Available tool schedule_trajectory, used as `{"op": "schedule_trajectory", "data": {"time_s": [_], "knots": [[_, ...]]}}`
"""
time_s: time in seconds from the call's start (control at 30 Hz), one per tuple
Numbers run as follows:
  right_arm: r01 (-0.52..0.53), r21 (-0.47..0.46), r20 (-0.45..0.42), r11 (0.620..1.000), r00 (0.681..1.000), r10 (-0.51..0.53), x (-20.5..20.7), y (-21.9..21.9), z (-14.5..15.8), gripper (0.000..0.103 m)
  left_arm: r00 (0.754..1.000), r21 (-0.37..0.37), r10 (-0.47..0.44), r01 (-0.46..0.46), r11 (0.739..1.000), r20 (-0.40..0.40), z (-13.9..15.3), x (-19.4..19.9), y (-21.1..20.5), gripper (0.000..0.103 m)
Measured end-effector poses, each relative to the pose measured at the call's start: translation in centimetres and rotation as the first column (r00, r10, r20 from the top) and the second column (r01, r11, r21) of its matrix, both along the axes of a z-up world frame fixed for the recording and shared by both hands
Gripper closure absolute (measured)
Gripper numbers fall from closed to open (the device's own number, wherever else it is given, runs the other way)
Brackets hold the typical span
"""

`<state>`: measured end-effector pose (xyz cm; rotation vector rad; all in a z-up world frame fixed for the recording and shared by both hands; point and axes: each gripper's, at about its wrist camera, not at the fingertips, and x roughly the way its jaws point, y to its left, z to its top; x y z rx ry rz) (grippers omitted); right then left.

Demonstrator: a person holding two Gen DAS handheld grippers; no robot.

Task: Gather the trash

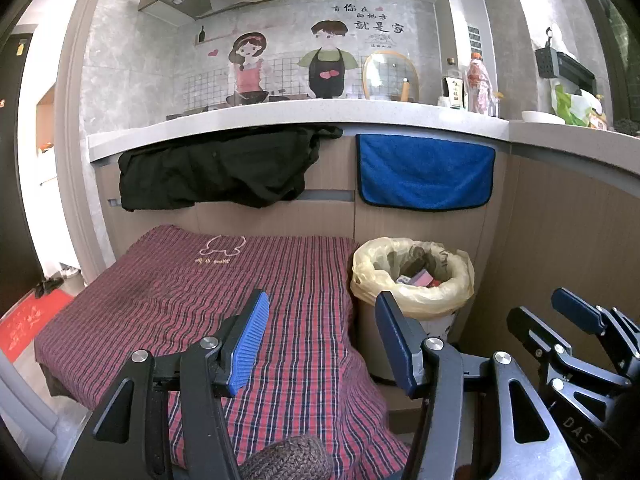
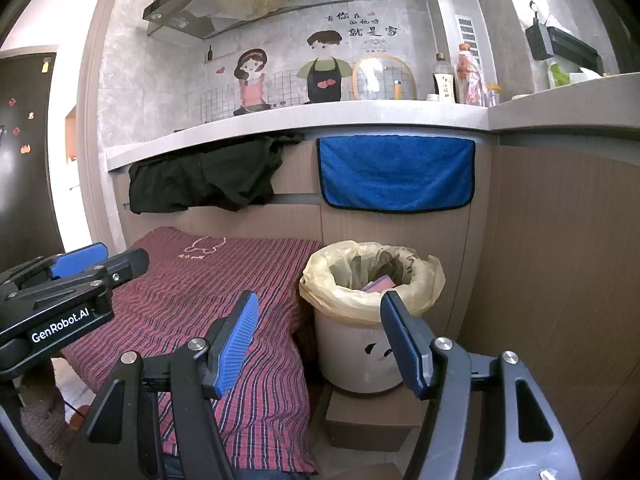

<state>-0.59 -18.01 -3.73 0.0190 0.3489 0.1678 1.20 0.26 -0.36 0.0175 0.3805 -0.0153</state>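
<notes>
- Plaid cloth (image 1: 224,292) covers a low surface at left.
- Left gripper (image 1: 320,340) spread wide, holding nothing.
- Trash bin (image 2: 360,344), lined with a yellowish bag (image 2: 340,300), stands beside the cloth, trash inside.
- Right gripper (image 2: 324,340) wide apart, empty.

We see white bin (image 2: 360,356) w/ yellow liner (image 2: 328,292), upright beside plaid cloth (image 2: 224,280); pink trash (image 2: 378,284) inside.
</notes>
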Motion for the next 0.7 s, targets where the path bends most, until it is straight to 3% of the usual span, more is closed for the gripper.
{"op": "schedule_trajectory", "data": {"time_s": [0.7], "knots": [[0.004,0.003,0.008,1.0,1.0,-0.004,0.17,-0.3,0.17,0.042,1.0,0.003,-0.003,0.003,1.0,-0.005,-0.1,-0.11,-0.26,0.047]]}}
